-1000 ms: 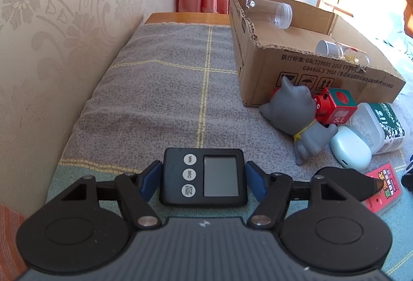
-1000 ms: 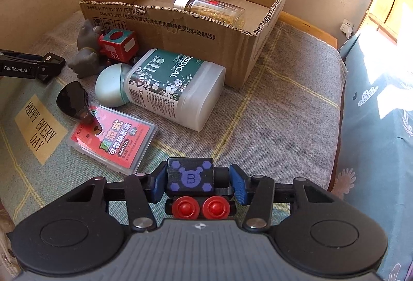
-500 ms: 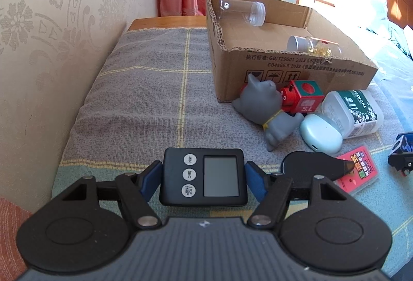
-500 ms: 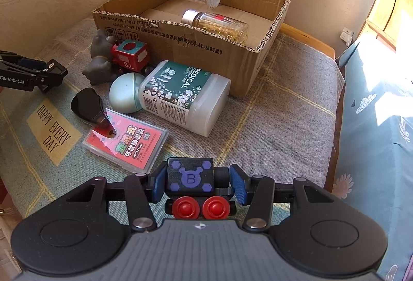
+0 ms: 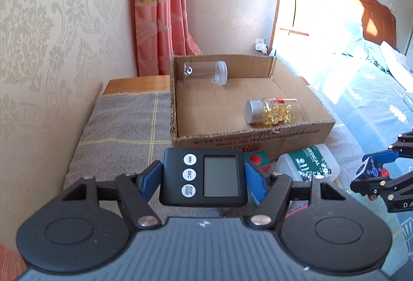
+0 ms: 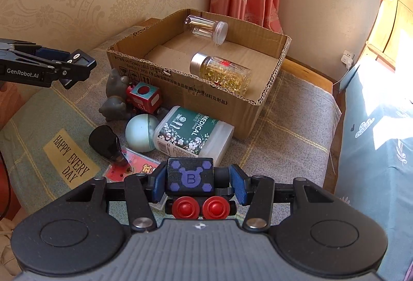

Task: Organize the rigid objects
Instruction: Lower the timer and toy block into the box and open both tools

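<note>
My left gripper (image 5: 204,177) is shut on a black digital timer (image 5: 202,176) and holds it in the air in front of the open cardboard box (image 5: 258,137). My right gripper (image 6: 197,184) is shut on a black toy block car (image 6: 191,179) with a purple B and red wheels, held above the bed. The box (image 6: 180,88) holds an empty clear jar (image 6: 206,28) and a jar of yellow capsules (image 6: 222,72). The left gripper also shows at the left of the right wrist view (image 6: 74,65).
On the blanket in front of the box lie a grey cat figure (image 6: 114,100), a red toy block (image 6: 144,96), a pale green egg-shaped case (image 6: 142,132), a cotton swab tub (image 6: 193,134), a black lens (image 6: 104,141) and a red card pack (image 6: 131,168). A wall runs along the left.
Both grippers have risen and tilted up. The left one has moved toward the box, so the box's inside now shows. Both keep hold of their objects.
</note>
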The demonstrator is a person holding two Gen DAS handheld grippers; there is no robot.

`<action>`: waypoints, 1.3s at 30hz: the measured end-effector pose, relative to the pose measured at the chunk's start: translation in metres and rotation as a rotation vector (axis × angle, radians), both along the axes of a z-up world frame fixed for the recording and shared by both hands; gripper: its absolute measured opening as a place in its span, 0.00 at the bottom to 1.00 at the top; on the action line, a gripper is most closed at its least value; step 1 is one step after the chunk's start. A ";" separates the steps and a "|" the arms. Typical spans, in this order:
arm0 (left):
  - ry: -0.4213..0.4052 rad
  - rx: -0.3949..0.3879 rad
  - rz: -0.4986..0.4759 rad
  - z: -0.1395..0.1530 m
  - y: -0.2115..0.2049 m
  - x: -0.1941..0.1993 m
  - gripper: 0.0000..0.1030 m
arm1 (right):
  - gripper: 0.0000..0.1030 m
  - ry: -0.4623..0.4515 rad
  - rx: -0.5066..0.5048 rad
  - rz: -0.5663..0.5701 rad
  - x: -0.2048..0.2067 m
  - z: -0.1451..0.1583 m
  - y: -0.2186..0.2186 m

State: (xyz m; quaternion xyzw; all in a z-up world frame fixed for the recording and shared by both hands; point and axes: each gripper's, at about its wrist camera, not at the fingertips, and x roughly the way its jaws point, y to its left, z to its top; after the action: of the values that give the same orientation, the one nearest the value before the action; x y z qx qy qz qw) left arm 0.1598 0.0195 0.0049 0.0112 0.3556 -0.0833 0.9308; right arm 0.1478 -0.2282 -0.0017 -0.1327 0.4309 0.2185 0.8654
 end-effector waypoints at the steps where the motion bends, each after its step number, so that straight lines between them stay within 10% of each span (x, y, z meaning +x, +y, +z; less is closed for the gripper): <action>1: -0.015 -0.001 -0.007 0.004 -0.003 0.005 0.67 | 0.54 -0.012 0.002 0.004 0.001 0.004 0.001; 10: -0.058 0.027 -0.053 0.012 -0.027 0.062 0.67 | 0.54 -0.090 0.027 0.016 0.024 0.032 0.009; 14: -0.099 0.047 0.001 0.006 -0.030 0.074 0.89 | 0.54 -0.108 0.029 0.013 0.031 0.039 0.013; 39: -0.054 -0.005 0.042 -0.011 0.008 -0.020 0.95 | 0.54 -0.068 -0.021 -0.098 0.160 0.042 0.060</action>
State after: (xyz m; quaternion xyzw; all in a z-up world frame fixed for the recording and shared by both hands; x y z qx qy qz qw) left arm 0.1402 0.0277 -0.0058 0.0034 0.3302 -0.0644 0.9417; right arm 0.3076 -0.1681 0.0404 -0.1279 0.4096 0.1664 0.8878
